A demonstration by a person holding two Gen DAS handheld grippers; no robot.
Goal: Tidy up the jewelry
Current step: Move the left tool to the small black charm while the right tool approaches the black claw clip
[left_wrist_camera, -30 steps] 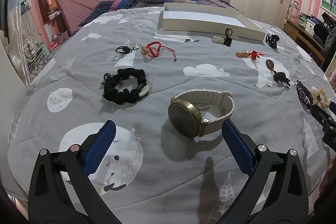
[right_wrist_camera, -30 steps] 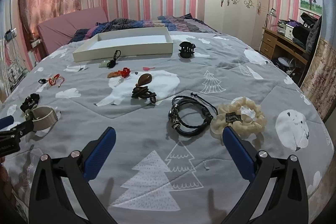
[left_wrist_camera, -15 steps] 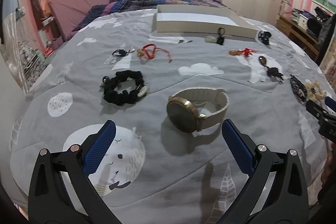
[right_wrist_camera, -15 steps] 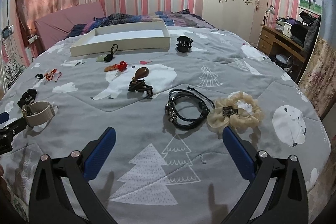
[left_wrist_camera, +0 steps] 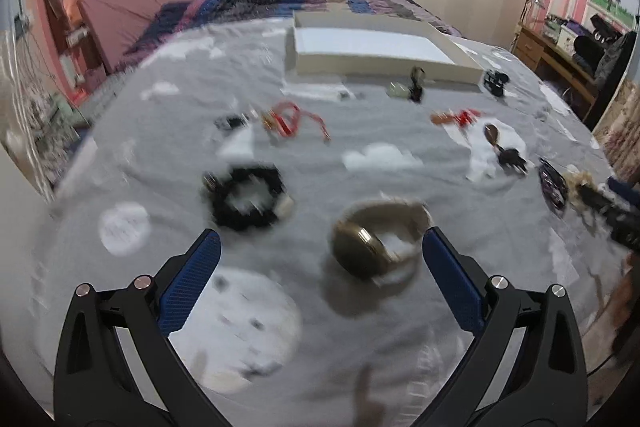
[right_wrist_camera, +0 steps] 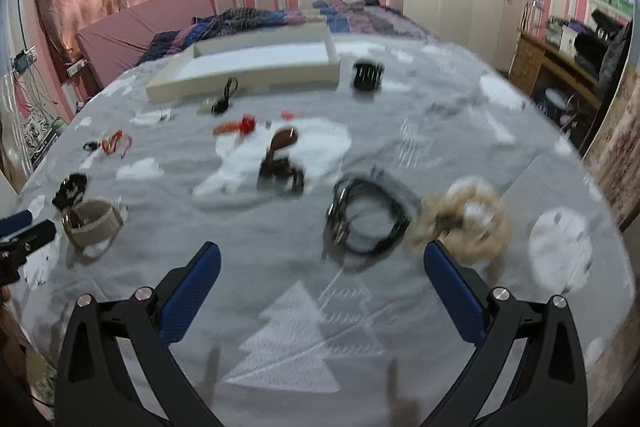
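Your left gripper [left_wrist_camera: 320, 259] has dropped closer over the bedspread [left_wrist_camera: 360, 171]; the beige-strapped gold watch [left_wrist_camera: 378, 247] now sits low centre-right of its view, just inside the right blue pad, jaws spread wide and empty. That reads as an approach to pick it up.

Your right gripper [right_wrist_camera: 320, 261] has likewise closed in, equally released, with the black cord bracelet [right_wrist_camera: 366, 217] ahead and the cream scrunchie [right_wrist_camera: 464, 225] beside it.

At upper centre, the white tray [left_wrist_camera: 384, 67] holds nothing yet.

Motion blur leaves no writing readable.
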